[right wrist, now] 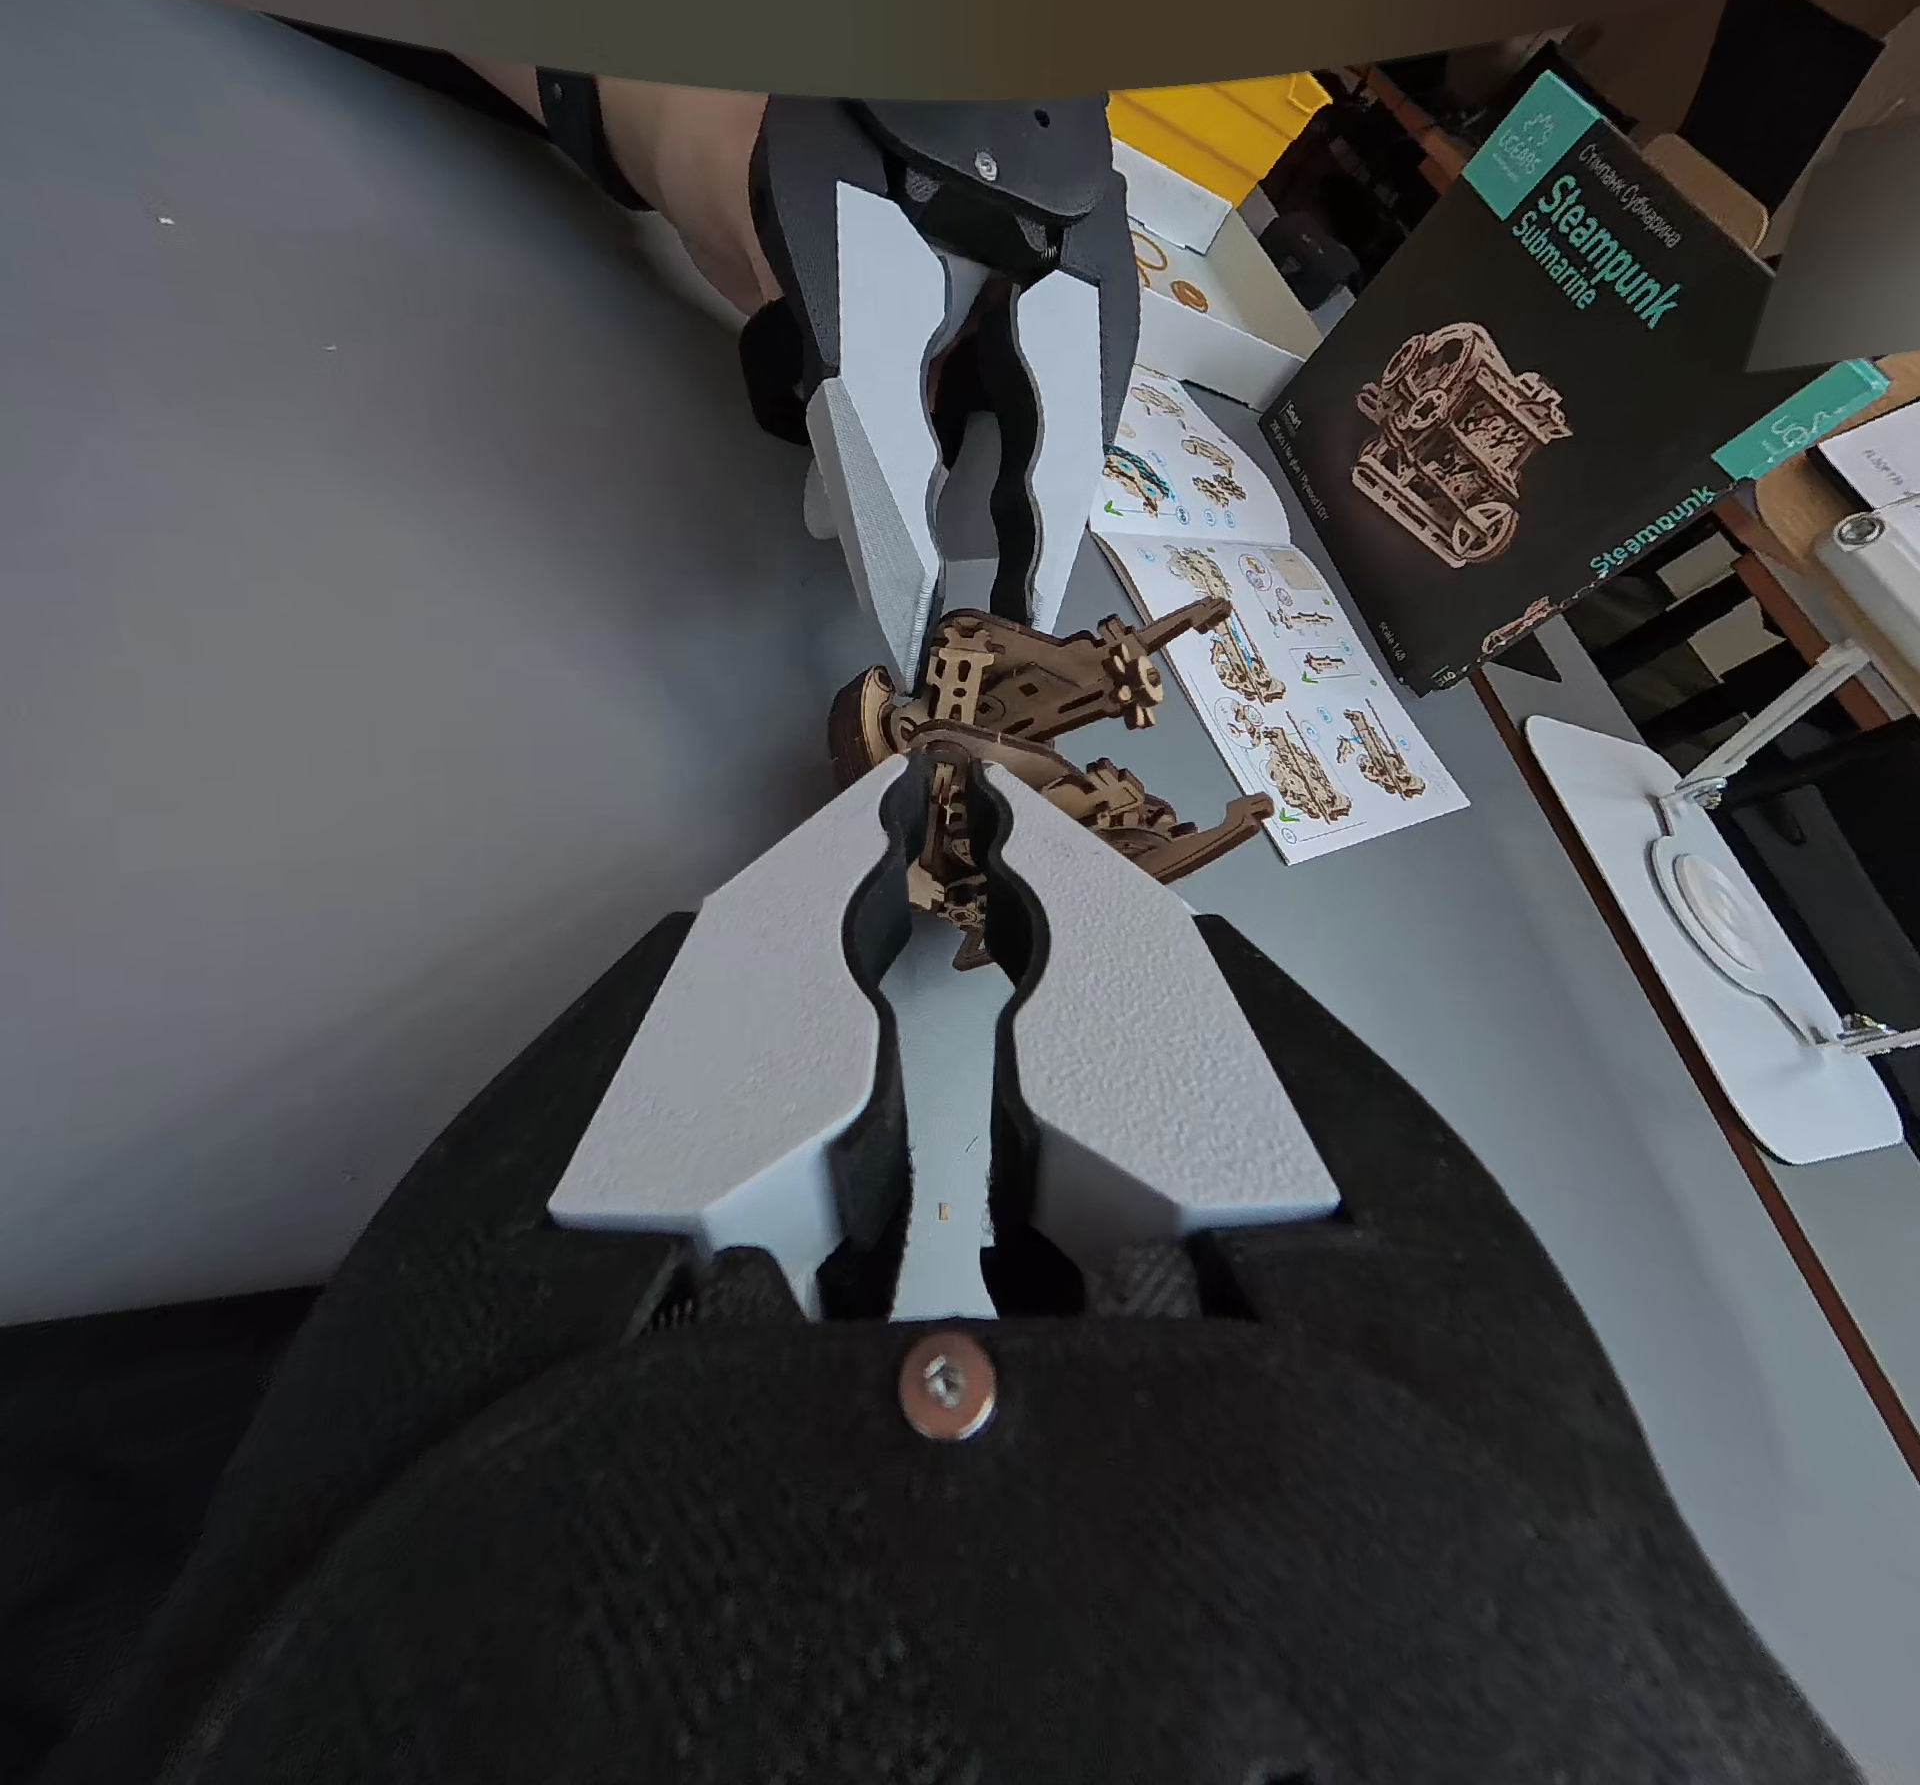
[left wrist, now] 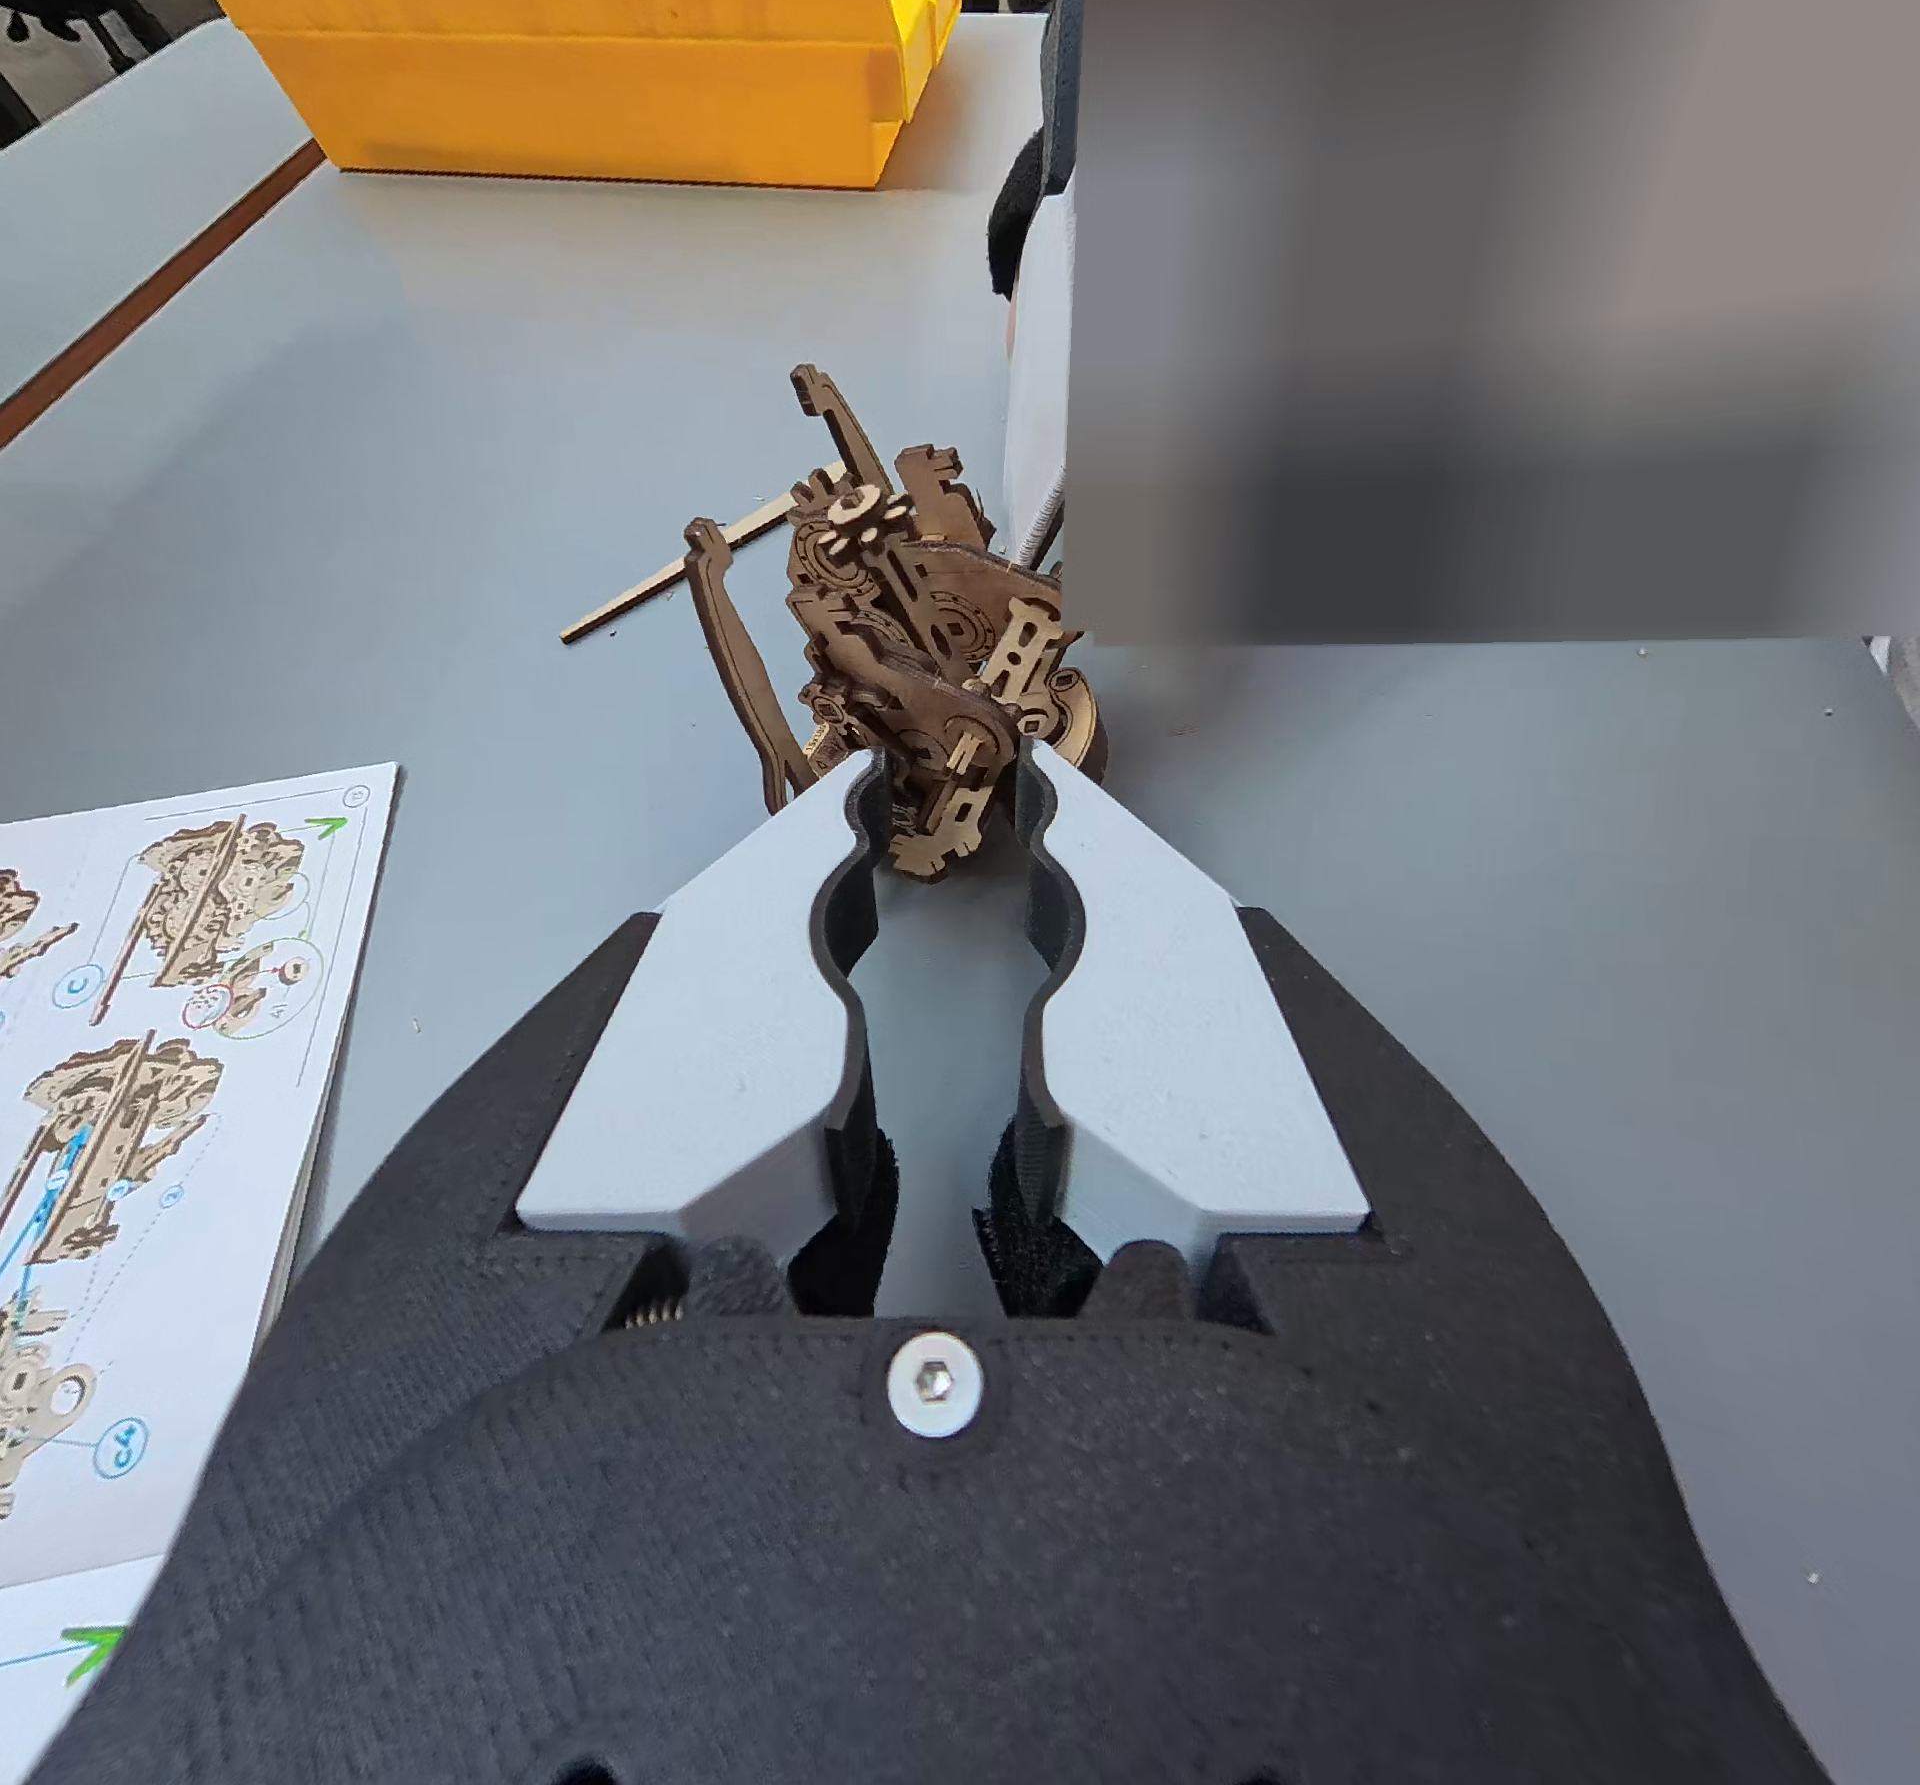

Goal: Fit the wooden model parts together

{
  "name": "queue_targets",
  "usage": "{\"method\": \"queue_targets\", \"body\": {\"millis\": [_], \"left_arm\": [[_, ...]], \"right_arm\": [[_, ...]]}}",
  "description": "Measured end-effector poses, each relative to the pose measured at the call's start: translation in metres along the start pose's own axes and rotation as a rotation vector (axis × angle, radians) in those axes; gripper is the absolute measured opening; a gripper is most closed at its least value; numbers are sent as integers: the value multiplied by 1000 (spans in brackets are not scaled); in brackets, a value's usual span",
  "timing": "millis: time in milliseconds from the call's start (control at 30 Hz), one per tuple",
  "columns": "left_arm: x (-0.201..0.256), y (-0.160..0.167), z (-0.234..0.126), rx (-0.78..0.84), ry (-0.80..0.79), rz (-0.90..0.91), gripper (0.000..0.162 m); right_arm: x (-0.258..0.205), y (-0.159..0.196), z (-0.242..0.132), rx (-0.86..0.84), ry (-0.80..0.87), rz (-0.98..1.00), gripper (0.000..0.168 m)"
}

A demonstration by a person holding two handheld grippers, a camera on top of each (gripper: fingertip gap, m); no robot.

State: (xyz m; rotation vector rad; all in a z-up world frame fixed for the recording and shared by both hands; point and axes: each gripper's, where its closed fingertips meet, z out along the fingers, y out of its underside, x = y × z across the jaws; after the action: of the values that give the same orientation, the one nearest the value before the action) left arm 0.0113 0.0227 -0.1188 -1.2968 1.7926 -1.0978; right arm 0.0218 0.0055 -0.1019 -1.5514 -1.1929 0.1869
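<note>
Here, both grippers' jaws pinching wooden model (left wrist: pixel 914 655)

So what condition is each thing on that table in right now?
Wooden model: partly built, gripped from both sides.
Left gripper: shut on the model.
Right gripper: shut on the model.
Instruction booklet: lying open.
Yellow bins: stacked.
Model's box: tilted.

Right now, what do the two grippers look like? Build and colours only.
Both match. The left gripper and right gripper each have a rounded black textured body with one silver hex screw at its centre. Two pale grey wedge-shaped fingers taper to the tips, lined inside with wavy black pads. No cables or sleeves show.
</note>
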Motion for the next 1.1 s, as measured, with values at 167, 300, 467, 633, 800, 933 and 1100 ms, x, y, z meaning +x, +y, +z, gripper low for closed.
{"method": "queue_targets", "body": {"millis": [167, 300, 467, 633, 800, 933, 1100], "left_arm": [[1, 1, 0, -6, -11, 23, 21], [0, 1, 0, -7, -14, 14, 21], [-1, 2, 0, -11, -16, 4, 21], [5, 11, 8, -87, -11, 31, 21], [1, 9, 6, -68, -20, 21, 20], [-6, 6, -7, -41, -39, 15, 37], [-10, -1, -26, -38, -87, -76, 38]], "right_arm": [[-4, 3, 0, -17, -14, -19, 2], [-1, 4, 1, -17, 3, 5, 0], [0, 4, 3, -12, -1, 54, 0], [-7, -7, 4, 31, -40, 101, 0], [-6, -2, 4, -19, 2, 25, 1], [-6, -1, 5, -27, 7, 30, 0], [-7, -1, 5, -33, 23, 11, 0]]}}
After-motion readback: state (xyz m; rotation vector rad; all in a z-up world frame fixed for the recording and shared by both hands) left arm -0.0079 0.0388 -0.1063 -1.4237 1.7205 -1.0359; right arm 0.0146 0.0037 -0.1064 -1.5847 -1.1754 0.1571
